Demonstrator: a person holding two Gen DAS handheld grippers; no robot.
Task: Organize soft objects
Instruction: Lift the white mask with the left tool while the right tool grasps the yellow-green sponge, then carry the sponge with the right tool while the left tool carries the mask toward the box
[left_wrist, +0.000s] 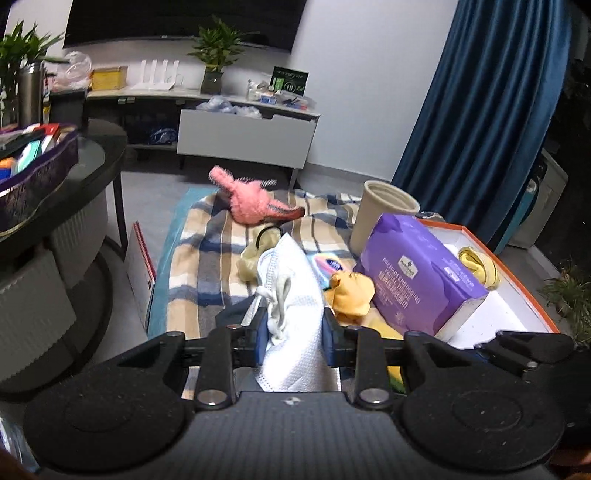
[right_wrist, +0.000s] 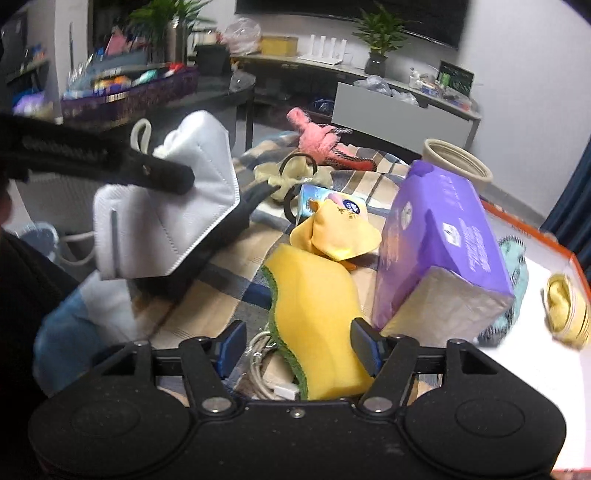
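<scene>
While the left gripper (left_wrist: 293, 325) pinches the mask (left_wrist: 295, 295), carry it rightward into the box (left_wrist: 517, 310); the right gripper (right_wrist: 299, 343) gapes around the sponge (right_wrist: 317, 325).

Both wrist views looked forward, low and close, over the plaid blanket (left_wrist: 207, 266) toward the far TV cabinet (right_wrist: 402, 114). They shared the purple tissue pack (left_wrist: 417, 273) and pink plush (right_wrist: 317, 140); the right view sat right of the left.

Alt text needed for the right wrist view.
The right claw hangs open over a yellow sponge on a plaid blanket. At left, the left claw holds up a white mask; a purple tissue pack leans on a white box at right.
</scene>
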